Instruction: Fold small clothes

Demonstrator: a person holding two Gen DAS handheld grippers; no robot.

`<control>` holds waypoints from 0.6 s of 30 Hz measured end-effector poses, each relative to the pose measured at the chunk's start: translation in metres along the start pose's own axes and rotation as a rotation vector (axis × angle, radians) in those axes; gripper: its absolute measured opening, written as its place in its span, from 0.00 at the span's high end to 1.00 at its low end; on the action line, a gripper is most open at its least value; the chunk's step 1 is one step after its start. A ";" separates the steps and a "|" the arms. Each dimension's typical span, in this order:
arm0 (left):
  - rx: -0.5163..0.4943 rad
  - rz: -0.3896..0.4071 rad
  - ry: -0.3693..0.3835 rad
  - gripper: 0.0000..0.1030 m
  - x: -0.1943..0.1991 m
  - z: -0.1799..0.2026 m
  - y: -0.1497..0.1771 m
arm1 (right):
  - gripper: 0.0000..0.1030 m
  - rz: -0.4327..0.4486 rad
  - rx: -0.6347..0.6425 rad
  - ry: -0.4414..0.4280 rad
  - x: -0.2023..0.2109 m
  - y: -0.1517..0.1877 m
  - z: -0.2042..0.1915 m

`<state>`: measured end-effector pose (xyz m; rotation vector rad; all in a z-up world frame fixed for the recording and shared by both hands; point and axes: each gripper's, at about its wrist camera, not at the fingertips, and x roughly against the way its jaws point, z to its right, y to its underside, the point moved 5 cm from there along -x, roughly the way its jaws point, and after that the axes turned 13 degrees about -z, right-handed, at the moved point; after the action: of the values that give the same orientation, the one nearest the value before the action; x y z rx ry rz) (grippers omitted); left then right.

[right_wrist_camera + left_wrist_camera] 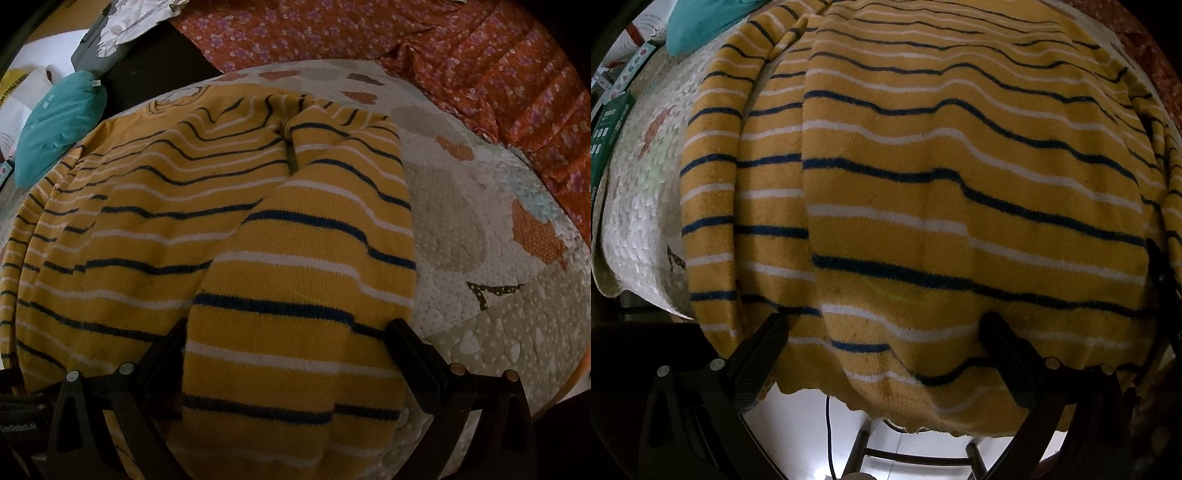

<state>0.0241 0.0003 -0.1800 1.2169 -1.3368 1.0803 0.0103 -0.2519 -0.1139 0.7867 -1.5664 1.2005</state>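
The striped sweater (923, 192) lies spread on the quilt (491, 295), its hem overhanging the near edge. The left hand-held gripper (882, 350) and right hand-held gripper (284, 354) both stand open over it; bare quilt lies to the right.

A: What lay underneath?
B: A pale quilted patchwork mat (480, 258) over an orange floral bedspread (461, 55).
A: And below?
B: Glossy white floor (798, 435), dark wooden chair rungs (916, 456); dim light.
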 end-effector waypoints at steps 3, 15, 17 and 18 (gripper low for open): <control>0.001 0.003 0.014 0.00 -0.005 -0.008 0.001 | 0.00 0.001 0.000 0.003 0.000 0.000 -0.002; -0.010 0.017 0.035 0.00 -0.020 -0.022 0.003 | 0.00 -0.002 -0.008 -0.004 -0.001 -0.002 -0.001; -0.013 0.015 0.044 0.00 -0.020 -0.020 0.002 | 0.00 -0.001 -0.020 -0.007 -0.001 -0.002 -0.001; -0.011 0.010 0.052 0.00 -0.022 -0.021 0.002 | 0.00 0.005 -0.030 -0.008 -0.001 -0.002 -0.001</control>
<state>0.0247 0.0235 -0.1993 1.1674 -1.3092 1.1033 0.0131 -0.2518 -0.1138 0.7694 -1.5904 1.1767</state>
